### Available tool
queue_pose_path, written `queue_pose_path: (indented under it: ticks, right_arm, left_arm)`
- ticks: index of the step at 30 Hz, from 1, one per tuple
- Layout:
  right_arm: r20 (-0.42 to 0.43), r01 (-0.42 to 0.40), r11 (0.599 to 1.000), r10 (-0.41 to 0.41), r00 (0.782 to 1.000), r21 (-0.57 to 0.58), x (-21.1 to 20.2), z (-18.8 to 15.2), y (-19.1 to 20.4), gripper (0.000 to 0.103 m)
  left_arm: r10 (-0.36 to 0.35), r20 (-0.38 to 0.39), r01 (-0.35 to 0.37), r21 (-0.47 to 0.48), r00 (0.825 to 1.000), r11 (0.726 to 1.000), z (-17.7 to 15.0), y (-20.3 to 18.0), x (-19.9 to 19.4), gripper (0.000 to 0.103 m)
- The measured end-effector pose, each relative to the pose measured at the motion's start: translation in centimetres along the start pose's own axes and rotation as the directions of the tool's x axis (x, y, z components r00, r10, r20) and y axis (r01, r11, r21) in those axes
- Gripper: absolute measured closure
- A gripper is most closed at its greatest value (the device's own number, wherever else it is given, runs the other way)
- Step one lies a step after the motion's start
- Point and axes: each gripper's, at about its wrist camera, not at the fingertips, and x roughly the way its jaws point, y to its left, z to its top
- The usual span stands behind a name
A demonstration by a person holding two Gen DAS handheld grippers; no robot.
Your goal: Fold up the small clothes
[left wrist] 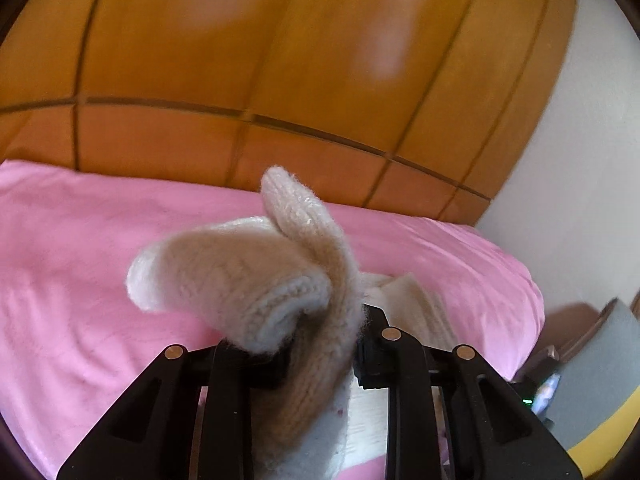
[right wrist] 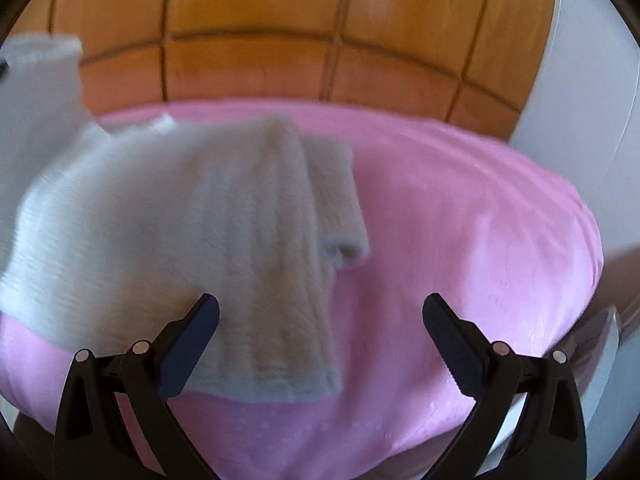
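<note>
A cream knitted garment (right wrist: 168,216) lies partly folded on the pink blanket (right wrist: 460,220), with one sleeve (right wrist: 340,208) tucked along its right side. My left gripper (left wrist: 320,344) is shut on a bunched part of the knit (left wrist: 248,276), which sticks up in front of the camera and is lifted off the blanket (left wrist: 72,264). My right gripper (right wrist: 320,316) is open and empty, hovering over the garment's near right corner. A raised piece of the knit (right wrist: 40,76) shows at the upper left of the right wrist view.
A wooden panelled wall (left wrist: 280,60) rises behind the bed. A white wall (left wrist: 580,160) is to the right. A grey and yellow object (left wrist: 600,380) sits past the bed's right edge. Bare pink blanket lies right of the garment.
</note>
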Motion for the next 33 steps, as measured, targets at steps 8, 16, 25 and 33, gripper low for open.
queue_pose_path:
  ticks: [8,16,25,33]
  right_arm:
    - [-0.022,-0.100,0.987,0.104,0.994,0.122,0.8,0.1,-2.0,0.002]
    - [0.009,-0.121,0.968,0.122,0.992,0.220,-0.9,-0.5,-6.1,0.002]
    - [-0.017,-0.130,0.933,0.143,0.990,0.336,-1.0,-1.7,-9.2,0.002]
    - [-0.084,-0.095,0.901,0.143,0.986,0.424,0.0,-2.6,-11.3,0.002]
  left_arm:
    - [-0.034,-0.049,0.040,0.139,0.998,0.989,-1.1,-6.3,3.4,0.080]
    - [-0.018,-0.105,0.044,0.255,0.994,0.966,-3.2,-11.0,7.2,0.080]
    - [0.009,-0.145,0.045,0.365,0.989,0.930,-5.6,-14.7,10.4,0.080]
    - [0.066,-0.178,0.023,0.458,0.982,0.889,-8.2,-16.7,13.3,0.080]
